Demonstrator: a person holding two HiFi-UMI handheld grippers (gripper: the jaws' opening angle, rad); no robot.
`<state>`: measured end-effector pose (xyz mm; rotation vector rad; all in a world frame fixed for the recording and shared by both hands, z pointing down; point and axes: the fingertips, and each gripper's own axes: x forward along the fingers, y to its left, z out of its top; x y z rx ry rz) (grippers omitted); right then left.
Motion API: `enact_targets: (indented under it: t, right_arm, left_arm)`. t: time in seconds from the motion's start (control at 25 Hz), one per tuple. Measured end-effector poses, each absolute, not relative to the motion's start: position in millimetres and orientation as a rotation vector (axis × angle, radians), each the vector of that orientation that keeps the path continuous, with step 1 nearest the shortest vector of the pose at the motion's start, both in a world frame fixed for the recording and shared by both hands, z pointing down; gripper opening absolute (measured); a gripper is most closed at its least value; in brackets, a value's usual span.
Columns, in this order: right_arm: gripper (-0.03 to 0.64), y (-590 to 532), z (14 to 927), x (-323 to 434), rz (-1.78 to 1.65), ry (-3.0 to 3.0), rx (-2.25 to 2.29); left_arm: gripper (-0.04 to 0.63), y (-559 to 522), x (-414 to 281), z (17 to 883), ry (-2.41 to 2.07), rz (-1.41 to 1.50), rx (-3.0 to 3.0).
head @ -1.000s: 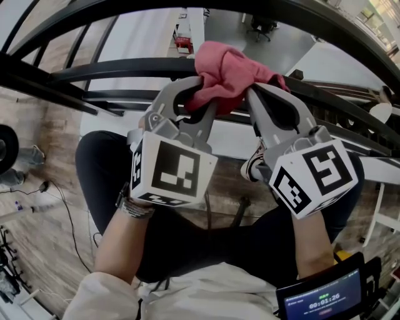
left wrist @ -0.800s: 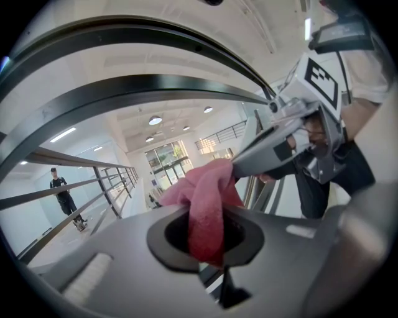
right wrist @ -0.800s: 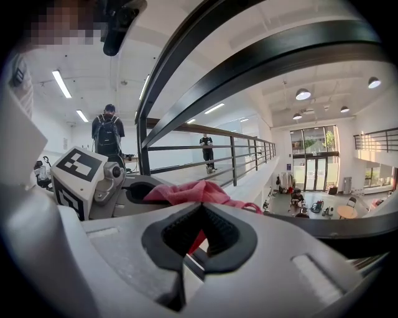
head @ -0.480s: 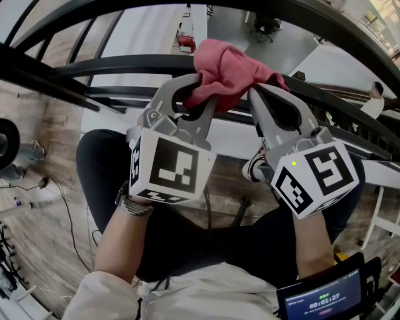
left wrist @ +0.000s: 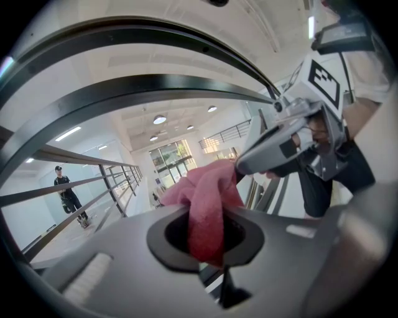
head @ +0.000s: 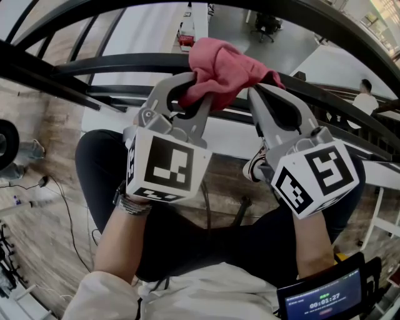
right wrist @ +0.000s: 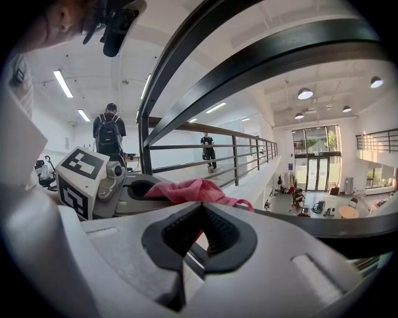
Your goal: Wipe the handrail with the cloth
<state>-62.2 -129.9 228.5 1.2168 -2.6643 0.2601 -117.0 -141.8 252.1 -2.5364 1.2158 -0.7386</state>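
A pink cloth (head: 220, 67) is bunched on a black handrail (head: 106, 65) at the top middle of the head view. My left gripper (head: 190, 94) is shut on the cloth's left side; in the left gripper view the cloth (left wrist: 208, 202) hangs through the jaws' hole. My right gripper (head: 257, 94) is shut on the cloth's right end, and a strip of the cloth (right wrist: 186, 189) shows past its closed jaws. The two grippers sit side by side, almost touching. A thicker upper rail (head: 300, 15) arcs above them.
Further black rails (head: 37, 87) run to the left. Under the grippers are the holder's dark trousers (head: 187, 237) and a wooden floor (head: 44, 206) with a cable. A tablet (head: 325, 297) sits at the bottom right. People stand on distant walkways (right wrist: 110, 136).
The cloth and my left gripper have slid slightly to the left along the rail. The right gripper has hardly moved.
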Motion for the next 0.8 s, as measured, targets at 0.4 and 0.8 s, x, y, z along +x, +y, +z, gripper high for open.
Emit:
enact_targets:
  t: [0.4, 0.8]
  right_arm:
    - [0.002, -130, 228, -66, 0.258, -2.667, 1.209]
    - [0.002, -129, 229, -69, 0.259, -2.666, 1.198]
  left_arm:
    - [0.031, -144, -126, 251, 1.236, -0.739, -2.528]
    - [0.030, -145, -134, 251, 1.269, -0.741, -2.523]
